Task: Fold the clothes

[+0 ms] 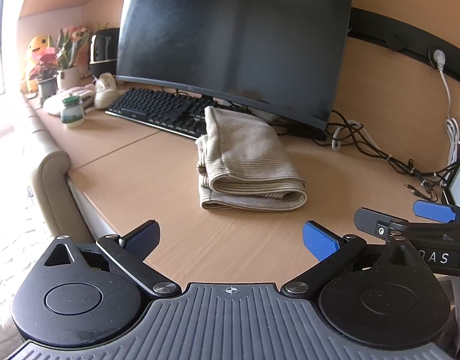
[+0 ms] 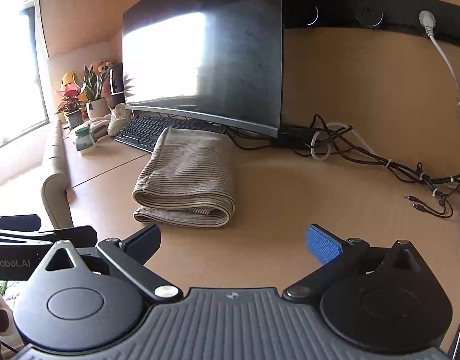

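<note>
A beige ribbed garment (image 1: pixel 248 162) (image 2: pixel 187 180) lies folded in a thick stack on the wooden desk (image 1: pixel 157 186) (image 2: pixel 305 198), its far end against the keyboard. My left gripper (image 1: pixel 231 240) hovers open at the desk's near edge, a short way in front of the fold, with nothing between its blue pads. My right gripper (image 2: pixel 234 240) is open too, empty, just right of the garment's near edge. In the left wrist view the right gripper (image 1: pixel 410 219) shows at the right edge, seen from the side. Part of the left gripper's body (image 2: pixel 40 234) shows at the left of the right wrist view.
A dark monitor (image 1: pixel 230 42) (image 2: pixel 205 57) and black keyboard (image 1: pixel 160 111) (image 2: pixel 142 133) stand behind the garment. A tangle of cables (image 1: pixel 380 150) (image 2: pixel 380 162) runs along the back right. Potted plants (image 1: pixel 61 60), a small jar (image 1: pixel 71 111) and a shoe (image 1: pixel 105 90) crowd the far left. A padded rail (image 1: pixel 46 168) edges the desk's left.
</note>
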### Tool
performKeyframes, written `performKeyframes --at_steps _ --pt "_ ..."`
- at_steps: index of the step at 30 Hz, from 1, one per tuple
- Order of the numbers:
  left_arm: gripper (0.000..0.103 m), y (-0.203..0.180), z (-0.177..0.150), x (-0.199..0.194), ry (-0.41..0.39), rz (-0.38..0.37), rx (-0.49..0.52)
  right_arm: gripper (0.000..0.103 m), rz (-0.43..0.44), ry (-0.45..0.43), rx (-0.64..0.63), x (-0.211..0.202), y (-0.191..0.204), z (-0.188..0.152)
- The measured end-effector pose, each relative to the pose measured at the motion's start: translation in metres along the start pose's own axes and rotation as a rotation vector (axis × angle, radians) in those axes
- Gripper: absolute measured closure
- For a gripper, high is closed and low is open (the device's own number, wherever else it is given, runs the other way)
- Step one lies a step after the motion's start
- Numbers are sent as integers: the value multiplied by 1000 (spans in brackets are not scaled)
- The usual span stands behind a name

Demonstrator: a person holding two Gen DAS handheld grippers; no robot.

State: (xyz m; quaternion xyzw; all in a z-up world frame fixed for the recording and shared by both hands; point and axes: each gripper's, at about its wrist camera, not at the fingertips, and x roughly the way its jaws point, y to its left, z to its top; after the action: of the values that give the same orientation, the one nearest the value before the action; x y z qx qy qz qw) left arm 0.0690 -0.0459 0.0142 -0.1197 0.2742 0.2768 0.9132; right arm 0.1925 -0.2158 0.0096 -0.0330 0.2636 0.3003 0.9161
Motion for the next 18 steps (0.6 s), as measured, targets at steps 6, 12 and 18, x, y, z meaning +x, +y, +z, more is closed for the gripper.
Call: performKeyframes --at_steps 6,12,18 --pt "0 3 -1 -1 0 9 -6 0 -1 0 -11 -1 2 0" --pt "0 6 -3 -3 8 17 -18 0 0 6 -24 -2 5 -1" --pt "0 9 -5 -4 14 21 -27 0 2 9 -34 -3 7 -3"
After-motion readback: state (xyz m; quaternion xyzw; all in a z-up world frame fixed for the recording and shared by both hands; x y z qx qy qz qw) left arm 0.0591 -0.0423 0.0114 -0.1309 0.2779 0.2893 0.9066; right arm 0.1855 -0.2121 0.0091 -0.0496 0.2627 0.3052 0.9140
